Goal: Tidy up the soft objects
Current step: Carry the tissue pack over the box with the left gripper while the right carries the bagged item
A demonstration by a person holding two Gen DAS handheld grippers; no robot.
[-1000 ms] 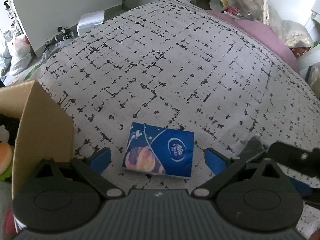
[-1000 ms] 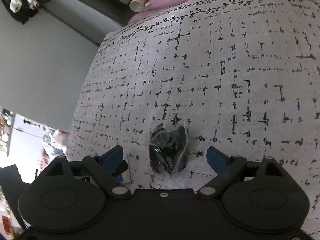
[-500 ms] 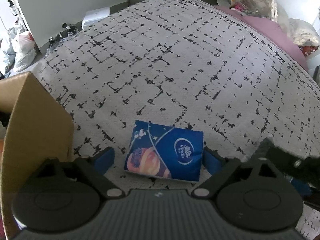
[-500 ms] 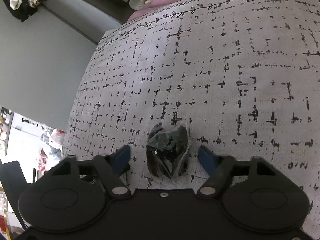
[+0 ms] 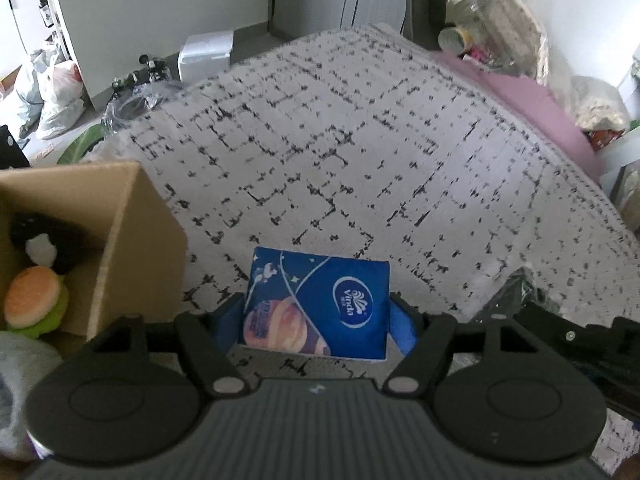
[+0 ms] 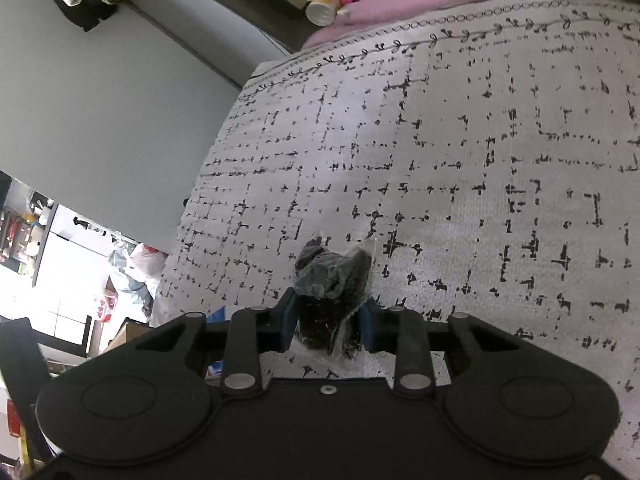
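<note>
Left gripper [image 5: 316, 316] has just closed on blue plastic tissue pack [image 5: 320, 306]; brown cardboard box [image 5: 132, 240] directly left. Right gripper [image 6: 326, 320] has just closed, clamping black plastic-wrapped bundle [image 6: 332, 284].

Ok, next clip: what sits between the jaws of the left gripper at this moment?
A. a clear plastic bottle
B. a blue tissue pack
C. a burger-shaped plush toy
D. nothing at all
B: in the left wrist view the blue tissue pack fills the gap of the left gripper, whose jaws have just been closing and now press on both its sides; the burger plush lies in the cardboard box.
</note>
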